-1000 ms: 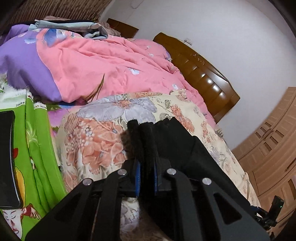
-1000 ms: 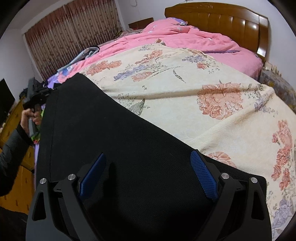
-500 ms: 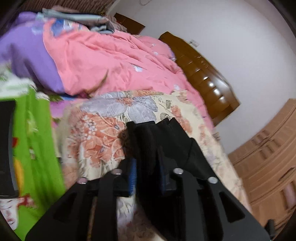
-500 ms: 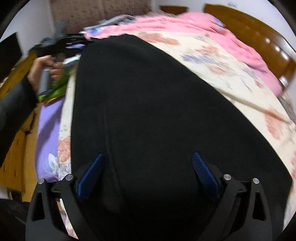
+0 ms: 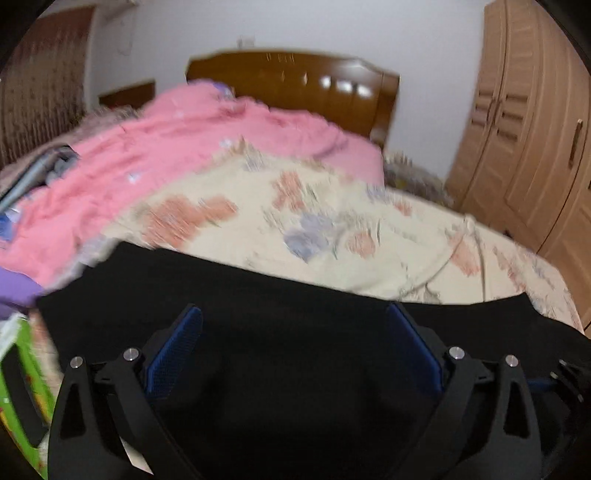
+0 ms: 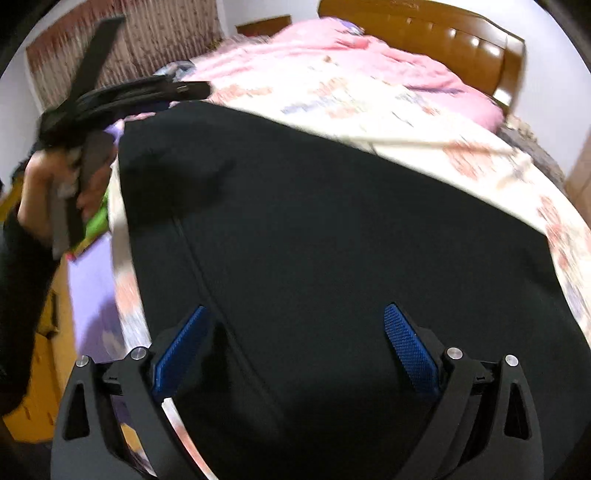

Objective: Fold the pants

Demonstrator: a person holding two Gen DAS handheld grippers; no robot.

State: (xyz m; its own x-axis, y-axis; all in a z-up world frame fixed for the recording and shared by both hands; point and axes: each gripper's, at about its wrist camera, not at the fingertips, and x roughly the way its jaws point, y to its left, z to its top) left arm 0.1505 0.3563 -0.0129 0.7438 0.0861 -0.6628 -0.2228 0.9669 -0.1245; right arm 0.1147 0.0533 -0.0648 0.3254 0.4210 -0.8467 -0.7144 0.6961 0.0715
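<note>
Black tool (image 6: 293,345) frames, blue textured pads (image 6: 408,349), silver screws, seemingly dark sleeve (image 6: 18,266)

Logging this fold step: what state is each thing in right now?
pants: spread flat on the bedspread, not gripped
left gripper: open, jaws have just been opening, clear of the pants
right gripper: open, over the pants
wardrobe: doors closed

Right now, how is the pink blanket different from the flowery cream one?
The rumpled pink quilt is a plain colour and bunched up by the wooden headboard; the cream floral bedspread has orange and purple flowers and lies flat. The black pants lie on the cream one, not the pink. Both cover the same bed.
</note>
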